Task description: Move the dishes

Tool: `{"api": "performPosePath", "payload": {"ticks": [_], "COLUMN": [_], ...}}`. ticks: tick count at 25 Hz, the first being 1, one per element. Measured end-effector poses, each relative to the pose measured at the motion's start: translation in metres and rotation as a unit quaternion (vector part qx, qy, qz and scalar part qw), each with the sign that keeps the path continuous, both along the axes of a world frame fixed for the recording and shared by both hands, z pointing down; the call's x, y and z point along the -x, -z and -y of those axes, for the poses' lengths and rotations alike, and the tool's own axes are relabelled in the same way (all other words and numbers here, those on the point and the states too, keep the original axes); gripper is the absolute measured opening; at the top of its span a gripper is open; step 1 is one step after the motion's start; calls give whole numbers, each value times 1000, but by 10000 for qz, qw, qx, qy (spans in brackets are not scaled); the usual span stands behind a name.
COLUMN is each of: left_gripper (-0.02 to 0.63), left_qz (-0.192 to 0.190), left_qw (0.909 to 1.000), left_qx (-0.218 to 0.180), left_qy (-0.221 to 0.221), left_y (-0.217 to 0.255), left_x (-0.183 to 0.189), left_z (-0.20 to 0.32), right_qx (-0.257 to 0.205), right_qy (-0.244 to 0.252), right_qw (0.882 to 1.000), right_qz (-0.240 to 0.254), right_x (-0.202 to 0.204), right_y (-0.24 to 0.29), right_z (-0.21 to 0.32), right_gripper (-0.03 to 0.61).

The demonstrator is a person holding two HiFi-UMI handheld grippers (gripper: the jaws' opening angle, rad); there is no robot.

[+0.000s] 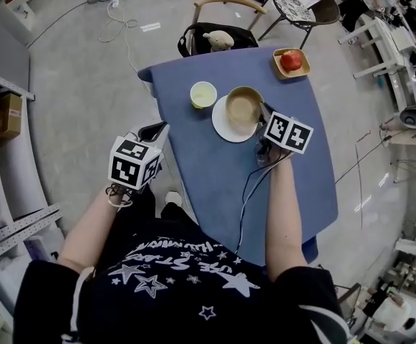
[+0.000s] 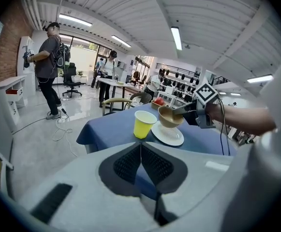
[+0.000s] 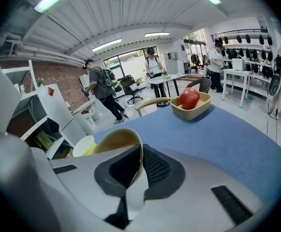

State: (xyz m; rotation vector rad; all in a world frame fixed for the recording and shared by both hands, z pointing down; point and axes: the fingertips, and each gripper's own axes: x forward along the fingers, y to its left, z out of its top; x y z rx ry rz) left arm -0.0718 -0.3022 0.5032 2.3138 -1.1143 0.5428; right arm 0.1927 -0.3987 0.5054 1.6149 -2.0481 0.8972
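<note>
A tan bowl (image 1: 243, 107) hangs tilted just above a white plate (image 1: 229, 126) on the blue table (image 1: 215, 170). My right gripper (image 1: 263, 115) is shut on the bowl's near rim; in the right gripper view the rim (image 3: 139, 161) is pinched between the two pads. A yellow cup (image 1: 203, 94) stands left of the plate, seen also in the left gripper view as the cup (image 2: 144, 123) beside the bowl (image 2: 170, 116) and plate (image 2: 168, 135). My left gripper (image 2: 140, 153) is shut on nothing and hangs off the table's left side (image 1: 150, 136).
A small wooden tray with a red apple (image 1: 291, 61) sits at the table's far right corner. A wooden chair (image 1: 218, 27) holding a bag and a stuffed toy stands behind the table. A cable (image 1: 247, 192) runs over the tablecloth from my right gripper. People stand in the room beyond.
</note>
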Motion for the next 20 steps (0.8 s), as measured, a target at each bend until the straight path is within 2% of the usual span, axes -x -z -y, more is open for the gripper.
{"api": "performPosePath", "payload": {"ticks": [6, 14, 20], "left_gripper": [20, 20, 20], "left_qz": [-12, 81, 101], "left_qw": [10000, 9999, 9997], "left_qx": [14, 107, 193], "left_qy": [74, 55, 61], "left_y": [-2, -15, -21], "left_x": [5, 9, 7], "left_z": [23, 40, 40], "right_qx": [-186, 40, 217], "right_qy": [-208, -338, -406], "right_qw": [9995, 9990, 9985], "right_qz": [140, 303, 303], "right_x": [-8, -5, -6], "right_y": [13, -18, -38], "right_z": [44, 89, 95], "right_gripper": [21, 21, 21]}}
